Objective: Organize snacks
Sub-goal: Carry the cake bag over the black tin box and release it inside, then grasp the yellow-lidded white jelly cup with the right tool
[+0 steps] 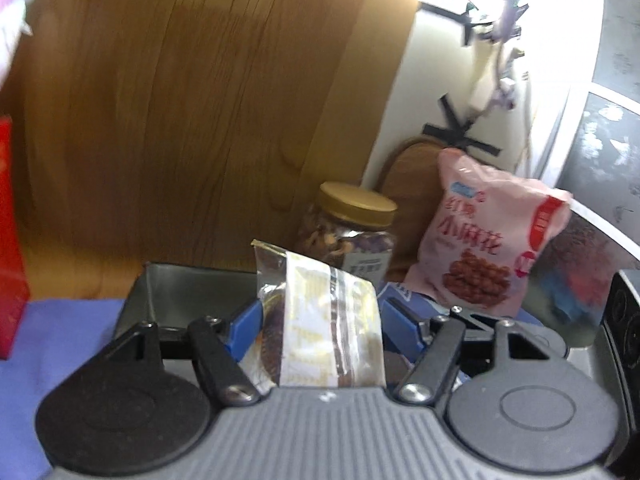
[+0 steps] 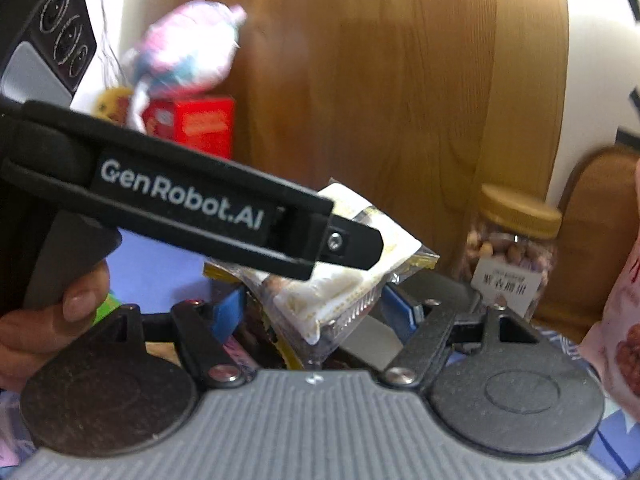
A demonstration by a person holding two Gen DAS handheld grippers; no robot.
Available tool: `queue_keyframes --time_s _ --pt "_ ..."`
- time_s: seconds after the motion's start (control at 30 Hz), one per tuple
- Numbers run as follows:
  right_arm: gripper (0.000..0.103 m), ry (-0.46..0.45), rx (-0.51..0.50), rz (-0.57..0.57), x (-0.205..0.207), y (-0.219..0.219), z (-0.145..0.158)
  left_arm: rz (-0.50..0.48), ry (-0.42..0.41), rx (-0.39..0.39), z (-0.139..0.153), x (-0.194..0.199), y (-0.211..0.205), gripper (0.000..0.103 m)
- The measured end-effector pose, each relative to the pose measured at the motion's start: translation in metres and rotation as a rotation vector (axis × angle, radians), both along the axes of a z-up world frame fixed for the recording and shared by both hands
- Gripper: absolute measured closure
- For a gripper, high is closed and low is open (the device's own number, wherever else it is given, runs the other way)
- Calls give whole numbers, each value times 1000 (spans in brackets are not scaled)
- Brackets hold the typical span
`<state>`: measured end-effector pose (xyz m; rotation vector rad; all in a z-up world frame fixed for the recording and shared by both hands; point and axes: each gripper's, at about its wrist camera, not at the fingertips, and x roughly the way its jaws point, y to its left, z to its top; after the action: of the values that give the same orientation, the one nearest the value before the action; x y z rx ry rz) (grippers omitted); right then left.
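Your left tool grips a clear-wrapped pastry between its blue pads, the packet standing upright with its top corner poking above the fingers and its lower end hidden behind the tool's grey body. Just behind the packet sits a metal tin, only its rim and one inner wall showing. Farther back a nut jar with a gold lid stands against a wooden panel, and a pink snack bag leans to the jar's right, near it; whether they touch is hard to say. A red box is cut off at the left edge, and the desk shows as a blue cloth. The whole view is blurred. From your right wrist, the right tool also closes on a wrapped pastry, tilted, with the left tool's black arm crossing in front and hiding its upper part; you cannot tell whether this is the same packet the left tool holds. More wrappers lie under it, too dark to make out. Your left hand shows at the left edge, wrapped around the handle. The jar stands right of the packet, its label half readable, and a smeared pink bag rests on the red box at the back.
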<state>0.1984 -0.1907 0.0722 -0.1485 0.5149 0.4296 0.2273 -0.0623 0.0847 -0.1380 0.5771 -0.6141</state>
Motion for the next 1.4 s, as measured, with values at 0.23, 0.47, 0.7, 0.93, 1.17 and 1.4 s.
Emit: queue_keyframes --time_s 0.23,0.47,0.7,0.93,1.17,1.4 --pt "22 -3 -23 -15 6 -10 -3 23 34 -13 -14 15 -1 33" --pt "26 30 173 -123 -56 -102 9 -42 65 -122 -10 -41 32 33" --pt "36 158 230 -321 -94 -148 -28 -113 174 -111 -41 -80 6 33" --pt "36 257 219 -308 -89 -149 -58 -129 217 -125 -53 -106 1 33" --pt "52 259 250 -303 -107 -139 -53 -112 223 -135 -53 -129 22 33" --pt "52 263 192 -104 -167 -78 -44 -96 227 -111 -64 -154 47 30"
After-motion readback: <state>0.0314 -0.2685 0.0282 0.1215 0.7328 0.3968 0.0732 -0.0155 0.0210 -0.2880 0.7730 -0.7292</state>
